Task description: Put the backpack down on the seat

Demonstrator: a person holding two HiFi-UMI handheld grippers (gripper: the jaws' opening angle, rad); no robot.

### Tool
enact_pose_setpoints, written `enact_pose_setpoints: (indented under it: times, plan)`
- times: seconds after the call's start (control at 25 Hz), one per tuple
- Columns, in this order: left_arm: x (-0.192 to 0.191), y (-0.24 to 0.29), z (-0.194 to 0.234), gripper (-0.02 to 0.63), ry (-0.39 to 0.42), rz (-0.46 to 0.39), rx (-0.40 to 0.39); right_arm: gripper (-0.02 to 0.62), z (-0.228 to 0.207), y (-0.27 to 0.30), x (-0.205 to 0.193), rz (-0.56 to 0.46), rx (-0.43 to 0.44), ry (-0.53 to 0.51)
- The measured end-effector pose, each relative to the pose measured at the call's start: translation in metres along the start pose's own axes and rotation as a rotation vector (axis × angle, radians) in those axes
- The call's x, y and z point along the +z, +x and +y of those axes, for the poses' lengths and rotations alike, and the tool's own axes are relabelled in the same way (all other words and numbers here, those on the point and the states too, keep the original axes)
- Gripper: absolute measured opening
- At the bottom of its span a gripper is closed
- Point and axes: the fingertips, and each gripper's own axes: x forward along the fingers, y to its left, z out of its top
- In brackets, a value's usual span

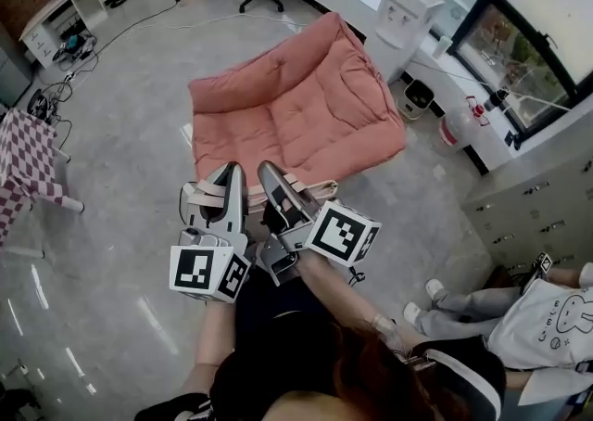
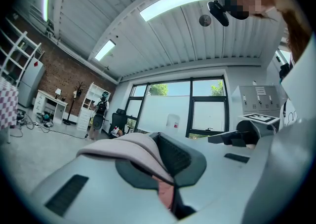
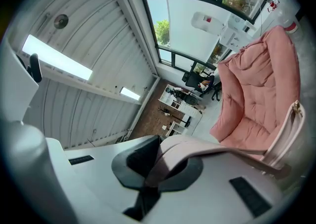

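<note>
Left gripper (image 1: 228,172) and right gripper (image 1: 269,169) sit side by side, close together, each with its jaws clamped tight on a pale strap of the backpack (image 1: 198,195). In the left gripper view the left strap (image 2: 129,144) arches over one jaw and dips down between the pads. In the right gripper view the right strap (image 3: 212,146) leaves the pinch and runs off to that gripper's right. The backpack hangs just under both grippers, mostly hidden by them. The pink seat (image 1: 296,104) lies ahead of the grippers and lower, its cushion open toward them
</note>
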Motion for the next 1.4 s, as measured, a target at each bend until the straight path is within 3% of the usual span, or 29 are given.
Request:
enact_pose_setpoints:
  times: [0.4, 0.64, 1.4]
  plan:
    - [0.017, 0.04, 0.006, 0.018, 0.041, 0.046, -0.011, 0.034, 0.0, 0.022, 0.029, 0.001, 0.022, 0.055]
    - [0.013, 0.074, 0.023, 0.018, 0.026, 0.054, -0.032, 0.034, -0.018, 0.047, 0.046, -0.007, -0.009, 0.057]
    - [0.049, 0.208, 0.153, 0.018, -0.042, 0.043, -0.067, 0.034, -0.032, 0.224, 0.109, -0.005, 0.034, 0.067]
